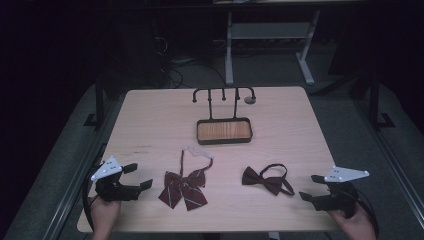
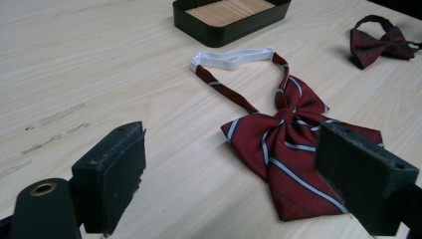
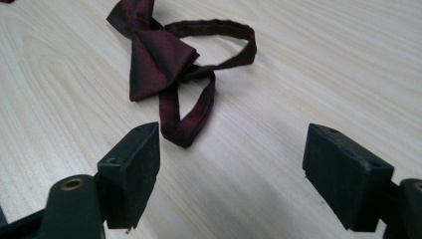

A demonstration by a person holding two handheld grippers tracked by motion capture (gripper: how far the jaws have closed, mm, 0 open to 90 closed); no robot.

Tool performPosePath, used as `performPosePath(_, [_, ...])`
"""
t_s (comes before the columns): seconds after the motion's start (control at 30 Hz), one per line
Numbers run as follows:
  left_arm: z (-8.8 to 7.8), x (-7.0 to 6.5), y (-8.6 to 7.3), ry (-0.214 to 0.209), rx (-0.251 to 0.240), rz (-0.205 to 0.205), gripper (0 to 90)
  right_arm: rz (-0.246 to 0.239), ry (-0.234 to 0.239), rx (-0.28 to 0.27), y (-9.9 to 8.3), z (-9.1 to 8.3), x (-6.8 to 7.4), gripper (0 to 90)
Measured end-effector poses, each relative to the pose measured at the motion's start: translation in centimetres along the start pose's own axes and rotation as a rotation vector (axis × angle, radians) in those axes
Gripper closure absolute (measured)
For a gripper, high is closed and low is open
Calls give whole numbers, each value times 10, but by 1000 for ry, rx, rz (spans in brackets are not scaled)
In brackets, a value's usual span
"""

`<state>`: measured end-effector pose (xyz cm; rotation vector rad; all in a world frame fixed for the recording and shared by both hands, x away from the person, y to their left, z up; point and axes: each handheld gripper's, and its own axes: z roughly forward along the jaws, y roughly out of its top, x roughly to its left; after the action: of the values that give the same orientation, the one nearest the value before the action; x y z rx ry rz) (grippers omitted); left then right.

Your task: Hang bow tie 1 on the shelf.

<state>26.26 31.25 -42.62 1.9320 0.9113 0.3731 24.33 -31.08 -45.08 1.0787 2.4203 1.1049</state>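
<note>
On the pale wooden table, a black hook stand with a wood-lined tray sits beyond a striped dark-red ribbon tie with white elastic and a plain maroon bow tie — no readable writing. The left gripper and right gripper both gape, empty, each just beside a tie.

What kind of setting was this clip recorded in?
Probably a lab or workshop set up for recording. A lone wooden table stands in a dark room, with cables on the floor and a metal-framed bench behind. Two bow ties and a small rack are laid out as props.
</note>
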Motion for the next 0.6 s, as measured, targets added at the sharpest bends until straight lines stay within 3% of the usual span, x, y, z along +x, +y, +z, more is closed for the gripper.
performPosePath(0.03, [1, -1, 0, 22, 6, 7, 128, -2, 4, -7, 1, -1, 1, 222])
performPosePath(0.37, [5, -1, -1, 26, 13, 6, 128, -25, 37, -34, 17, -7, 14, 220])
performPosePath(0.6, [6, -1, -2, 35, 11, 4, 128, -64, 49, -1, 39, -3, 21, 228])
